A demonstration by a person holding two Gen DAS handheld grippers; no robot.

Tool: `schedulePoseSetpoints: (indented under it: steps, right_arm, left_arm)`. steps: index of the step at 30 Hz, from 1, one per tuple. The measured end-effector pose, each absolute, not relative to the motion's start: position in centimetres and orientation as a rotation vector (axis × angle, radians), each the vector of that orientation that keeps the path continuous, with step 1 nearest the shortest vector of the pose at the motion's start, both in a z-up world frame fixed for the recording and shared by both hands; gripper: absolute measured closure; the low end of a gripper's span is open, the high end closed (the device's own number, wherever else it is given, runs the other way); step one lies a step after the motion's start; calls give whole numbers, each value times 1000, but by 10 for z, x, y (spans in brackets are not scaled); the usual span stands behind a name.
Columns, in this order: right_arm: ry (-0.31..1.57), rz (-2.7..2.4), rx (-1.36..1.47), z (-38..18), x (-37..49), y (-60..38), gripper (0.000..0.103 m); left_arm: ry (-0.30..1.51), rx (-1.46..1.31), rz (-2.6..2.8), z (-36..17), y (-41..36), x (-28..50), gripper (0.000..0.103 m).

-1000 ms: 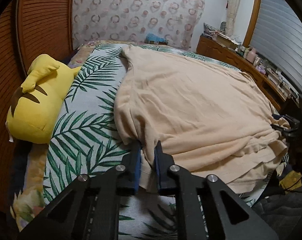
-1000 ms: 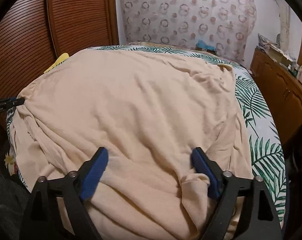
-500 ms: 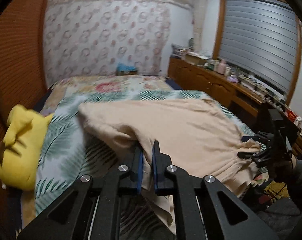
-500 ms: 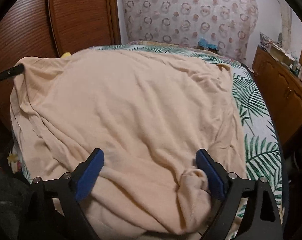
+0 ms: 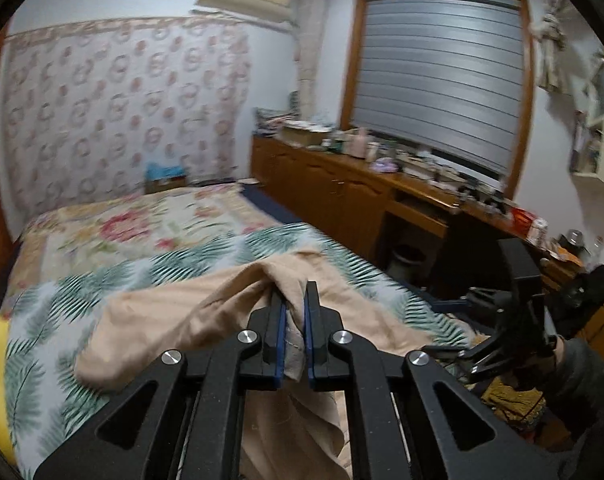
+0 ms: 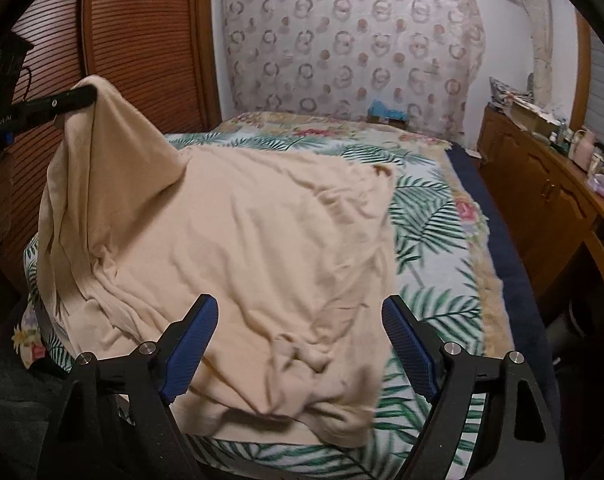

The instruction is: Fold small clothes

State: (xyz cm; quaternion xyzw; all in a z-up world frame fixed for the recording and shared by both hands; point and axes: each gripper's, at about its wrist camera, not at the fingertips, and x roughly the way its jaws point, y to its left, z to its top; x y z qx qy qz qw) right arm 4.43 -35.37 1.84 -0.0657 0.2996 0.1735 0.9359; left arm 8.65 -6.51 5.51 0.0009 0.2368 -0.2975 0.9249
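1. Left hand-held gripper (image 5: 294, 300): jaws clamped nearly shut on a bunched edge of the soft peach-beige cotton garment (image 6: 237, 248). From the right wrist view that edge is hoisted into a peak at the left, the fabric draping down from it in long folds.
2. Garment position: the rest lies spread over the bed with the green palm-leaf print cover (image 6: 430, 216), its near hem wrinkled and reaching the bed's front edge.
3. Right hand-held gripper (image 6: 299, 332): jaws wide apart, have just been closing a little, holding nothing. It hovers over the crumpled near hem; fabric sits under the gap but the blue pads don't press on it.
4. Step in hand, as I read it: carrying the left side over to make the first fold.
5. Doing it well:
   - Keep the left clamp firm; thin knit can slip out.
   - Lift only enough to clear the lower layer, then sweep across towards the right.
   - Use the right one to pin or pinch the near hem so the body doesn't drag.
   - Lay the lifted edge parallel to the far side and smooth the bunched hem first, or the wrinkle gets locked in.
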Motion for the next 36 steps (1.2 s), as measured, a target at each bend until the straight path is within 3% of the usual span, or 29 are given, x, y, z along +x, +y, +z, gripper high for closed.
schedulePoseSetpoints:
  steps: [12, 13, 16, 19, 23, 32, 36]
  right_arm:
    - [582, 300, -111, 25, 36, -381, 18]
    - [583, 300, -110, 25, 37, -382, 18]
    - [588, 301, -111, 22, 37, -382, 18]
    - [597, 299, -110, 22, 42, -380, 18]
    - [600, 312, -121, 25, 44, -379, 18]
    - [596, 390, -159, 29, 65, -355, 18]
    - [623, 452, -157, 24, 81, -340, 26]
  left_arm:
    - [526, 81, -746, 66, -135, 87, 94]
    - [540, 101, -742, 61, -138, 89, 87]
    - [557, 90, -742, 50, -137, 90, 51]
    - [555, 96, -685, 41, -131, 94, 29]
    - [553, 88, -617, 33, -114, 99, 24]
    - [553, 74, -476, 16, -63, 102, 24]
    - [557, 49, -412, 6, -41, 102, 24]
